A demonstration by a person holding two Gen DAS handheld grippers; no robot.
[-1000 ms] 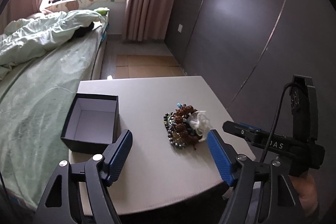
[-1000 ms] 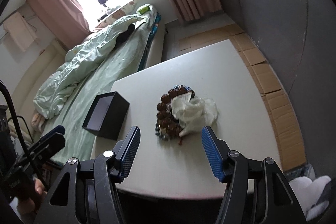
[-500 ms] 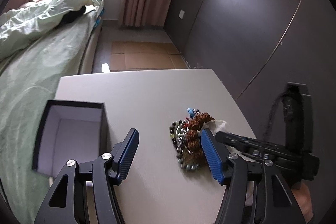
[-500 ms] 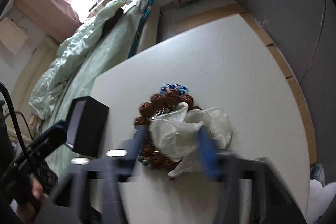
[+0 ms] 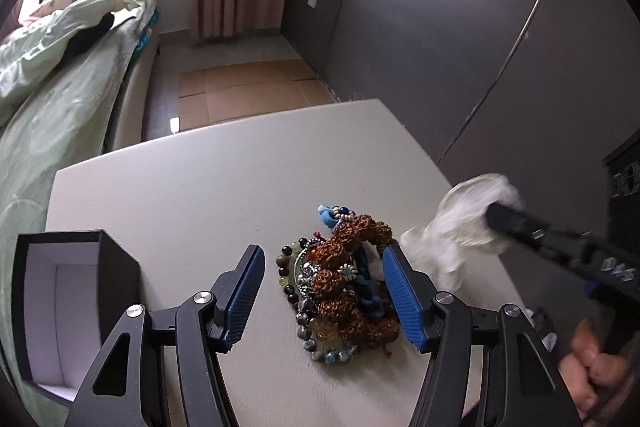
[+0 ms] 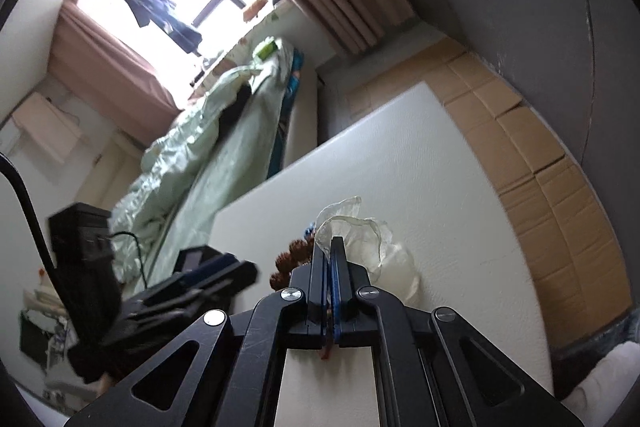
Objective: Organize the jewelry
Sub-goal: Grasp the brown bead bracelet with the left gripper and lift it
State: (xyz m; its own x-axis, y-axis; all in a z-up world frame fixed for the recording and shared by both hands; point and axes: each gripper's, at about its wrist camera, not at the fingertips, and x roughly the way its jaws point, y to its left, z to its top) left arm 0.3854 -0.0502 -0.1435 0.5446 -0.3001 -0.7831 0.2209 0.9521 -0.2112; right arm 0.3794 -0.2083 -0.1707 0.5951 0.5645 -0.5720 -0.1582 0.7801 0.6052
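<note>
lying on the pale grey tabletop [image 5: 208, 187], the tangled heap of brown knobbly seed beads, dark round beads and blue trinkets [image 5: 340, 287] runs lengthwise from the near edge toward the far side, its blue-tipped end pointing away from the left wrist camera. the left gripper [image 5: 324, 291] hangs low over it with its blue-padded fingers [image 5: 402, 295] spread wide, straddling the heap and gripping nothing; the right pad sits just beside the heap's edge. the open black square box with a pale lining [image 5: 60, 311] stands at the left, near the table's edge and apart from the heap.

the right gripper [image 6: 330, 259] has its fingers pressed together on the crumpled translucent white pouch [image 6: 360, 231], which in the left view hangs lifted off to the right of the beads [image 5: 468, 223]. half a second ago that pouch lay on top of the heap with the right fingers blurred around it; now it is pinched and pulled clear, and the beads are uncovered. the left gripper has also come down closer to the heap since a second ago.
</note>
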